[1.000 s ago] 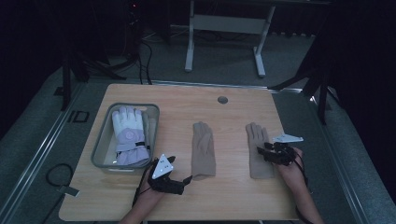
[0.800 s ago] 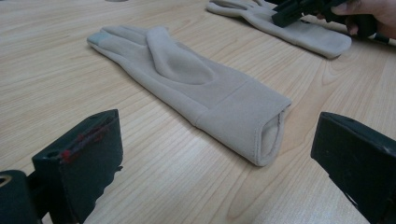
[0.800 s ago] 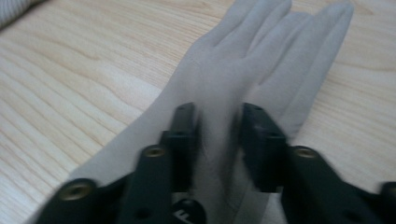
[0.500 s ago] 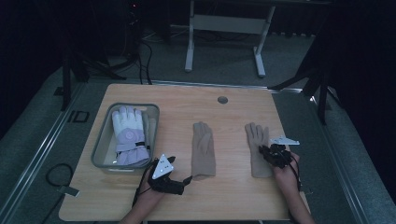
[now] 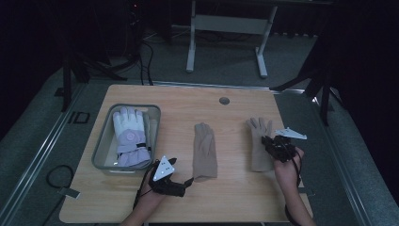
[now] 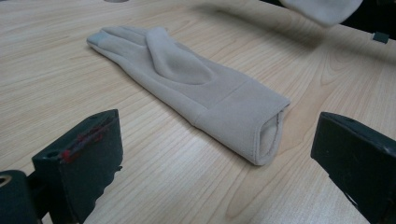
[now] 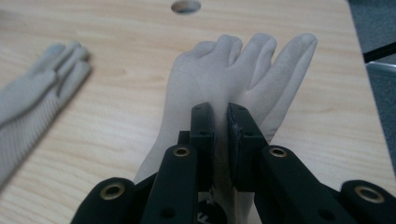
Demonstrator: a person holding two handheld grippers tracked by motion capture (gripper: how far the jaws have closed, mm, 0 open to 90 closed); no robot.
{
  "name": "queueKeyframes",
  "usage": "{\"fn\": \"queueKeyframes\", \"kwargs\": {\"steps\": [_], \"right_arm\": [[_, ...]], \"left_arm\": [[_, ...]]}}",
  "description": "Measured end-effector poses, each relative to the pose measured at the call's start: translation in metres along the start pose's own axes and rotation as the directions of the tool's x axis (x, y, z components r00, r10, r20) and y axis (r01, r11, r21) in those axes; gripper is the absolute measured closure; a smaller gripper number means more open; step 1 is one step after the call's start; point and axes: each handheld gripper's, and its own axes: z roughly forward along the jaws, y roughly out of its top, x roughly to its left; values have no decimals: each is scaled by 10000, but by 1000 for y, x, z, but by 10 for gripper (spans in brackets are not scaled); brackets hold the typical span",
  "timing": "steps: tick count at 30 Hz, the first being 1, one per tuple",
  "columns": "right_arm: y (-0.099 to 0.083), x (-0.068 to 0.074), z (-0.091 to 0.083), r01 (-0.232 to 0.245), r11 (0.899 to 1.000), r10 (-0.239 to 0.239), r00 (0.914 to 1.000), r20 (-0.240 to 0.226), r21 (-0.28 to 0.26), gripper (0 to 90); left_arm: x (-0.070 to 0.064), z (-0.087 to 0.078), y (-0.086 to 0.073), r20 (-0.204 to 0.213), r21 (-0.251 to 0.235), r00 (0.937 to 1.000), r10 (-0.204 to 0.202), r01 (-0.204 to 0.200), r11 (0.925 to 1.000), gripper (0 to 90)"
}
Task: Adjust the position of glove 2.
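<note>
While its two black jaws stand wide apart and hold nothing, the left claw [image 5: 187, 181] rests low on the pale wooden worktop [image 5: 235, 202], just beside the cuff of the flat beige fabric glove [image 5: 205, 150] lying near the middle; in the left gripper view that glove [image 6: 196, 88] lies with its open cuff facing the claw, between the jaws but farther off. Left of the claw stands a clear plastic bin [image 5: 101, 150] holding a white and lilac padded ski glove [image 5: 129, 136]. Farther right, a second beige fabric glove [image 5: 258, 146] lies with fingers spread, and the right claw [image 5: 268, 143] is pinched together on its middle, a fold of fabric caught between the jaws [image 7: 220, 123]. A round hole [image 5: 224, 100] sits near the far edge.
</note>
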Motion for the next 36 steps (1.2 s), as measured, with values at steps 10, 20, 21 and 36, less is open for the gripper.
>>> {"fn": "queueKeyframes", "kwargs": {"steps": [10, 20, 21, 36], "right_arm": [[23, 25, -5, -142, 9989, 132, 9996, -238, -448, 815], [39, 62, 3, -134, 9979, 92, 9978, -657, -627, 815], [41, 67, 4, -119, 9979, 75, 9976, -693, -633, 815], [48, 131, 25, -441, 9976, 354, 9875, -1538, -530, 814]], "left_arm": [[0, -1, 0, -12, -40, 10000, -17, 17, 10000, 24], [-1, -1, 0, -8, -15, 9999, 128, -128, 9999, 24], [-1, -1, 0, -14, -6, 9999, 140, -140, 9999, 24], [-1, -5, 1, -30, -182, 9998, 181, -181, 9997, 24]]}}
